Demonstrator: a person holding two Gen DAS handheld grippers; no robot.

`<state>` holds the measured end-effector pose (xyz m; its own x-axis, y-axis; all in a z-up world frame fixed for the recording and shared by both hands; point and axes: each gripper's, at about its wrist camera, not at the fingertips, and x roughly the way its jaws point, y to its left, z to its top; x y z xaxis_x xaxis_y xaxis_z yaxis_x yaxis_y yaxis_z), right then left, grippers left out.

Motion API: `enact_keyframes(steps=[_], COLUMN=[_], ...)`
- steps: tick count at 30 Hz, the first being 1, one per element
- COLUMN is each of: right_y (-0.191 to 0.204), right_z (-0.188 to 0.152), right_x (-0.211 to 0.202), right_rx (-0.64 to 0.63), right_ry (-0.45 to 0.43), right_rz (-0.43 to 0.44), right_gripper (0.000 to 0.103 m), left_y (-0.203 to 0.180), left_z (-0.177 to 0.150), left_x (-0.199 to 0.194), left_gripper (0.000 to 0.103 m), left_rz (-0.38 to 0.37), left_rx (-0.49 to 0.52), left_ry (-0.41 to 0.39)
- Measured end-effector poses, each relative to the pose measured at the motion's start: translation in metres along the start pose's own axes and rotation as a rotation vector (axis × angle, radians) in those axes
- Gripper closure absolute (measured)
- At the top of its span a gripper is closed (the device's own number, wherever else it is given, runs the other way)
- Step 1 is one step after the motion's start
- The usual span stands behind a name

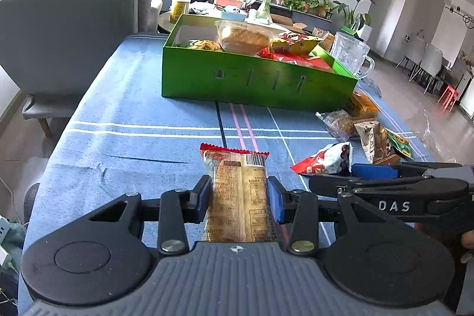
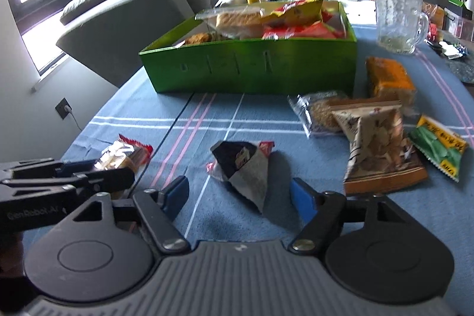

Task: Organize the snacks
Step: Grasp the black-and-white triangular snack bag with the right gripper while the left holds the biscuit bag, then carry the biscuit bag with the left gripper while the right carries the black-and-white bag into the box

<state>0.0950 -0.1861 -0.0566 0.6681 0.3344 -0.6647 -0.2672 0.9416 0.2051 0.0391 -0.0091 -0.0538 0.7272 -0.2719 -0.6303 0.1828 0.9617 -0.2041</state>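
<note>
- The left gripper (image 1: 238, 197) has its blue-padded fingers (image 1: 203, 194) pressed against both sides of a long brown-wrapped snack bar with a red crimped end (image 1: 237, 188), holding it low over the blue striped cloth on the table (image 1: 133, 120).
- The right gripper (image 2: 240, 193) has its fingers (image 2: 300, 197) spread wide, gripping nothing; a crumpled red, white and dark snack pouch (image 2: 243, 168) lies on the cloth between and just ahead of them.
- From the right wrist view, the left gripper comes in at the left edge with the bar's red end showing past its fingers.
- A green rectangular cardboard box (image 1: 251, 76) sits further back on the table, already holding a clear-wrapped bread roll (image 1: 243, 37), a yellow and red chip bag (image 1: 293, 45) and several other packets.
- To the right of the box front lie loose snacks: an orange packet (image 2: 388, 79), a clear bag of brown crumbly pieces (image 2: 320, 111), a tan nut packet (image 2: 382, 150) overlapping that clear bag, and a green packet (image 2: 438, 147).
- A clear glass mug with a handle (image 2: 400, 19) stands beside the box's far right corner.
- A grey upholstered chair (image 1: 74, 28) stands at the left side of the table.
</note>
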Motion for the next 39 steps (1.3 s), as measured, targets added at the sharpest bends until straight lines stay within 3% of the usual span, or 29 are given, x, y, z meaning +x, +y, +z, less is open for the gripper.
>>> enact_keyframes(steps=[16,39], right_y=[0.009,0.010], right_z=[-0.001,0.011], right_x=[0.008,-0.014], right_rx=[-0.099,-0.065], right_ry=[-0.031,-0.118], right_rz=[-0.039,0.012], right_gripper=[0.038,0.039], left_y=[-0.001,0.000], left_z=[0.000,0.005], left_x=[-0.001,-0.007], left_gripper=[0.065,0.065], left_rz=[-0.003,-0.010], left_rx=[0.002,0.003], left_ry=[-0.004,-0.020])
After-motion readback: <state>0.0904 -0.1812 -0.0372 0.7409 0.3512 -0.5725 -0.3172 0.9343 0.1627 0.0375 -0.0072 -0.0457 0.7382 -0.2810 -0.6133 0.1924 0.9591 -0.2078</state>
